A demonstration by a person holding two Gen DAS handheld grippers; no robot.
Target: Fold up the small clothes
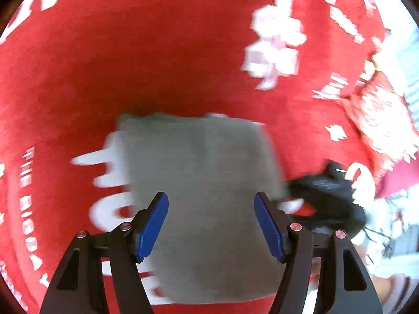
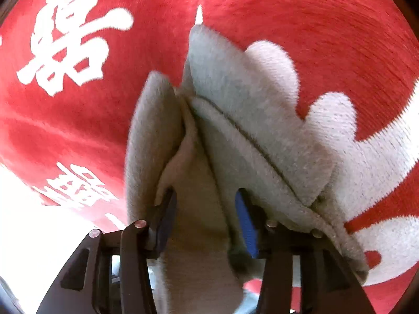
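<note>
Blue pads of the left claw (image 1: pixel 211 225) stand apart above the folded grey garment (image 1: pixel 207 183) on the red cloth (image 1: pixel 131 65) — empty. Right claw (image 2: pixel 207 222) sits parted, fabric draped around it, gripping nothing. A fold looks just released; next, withdraw cleanly.
</note>
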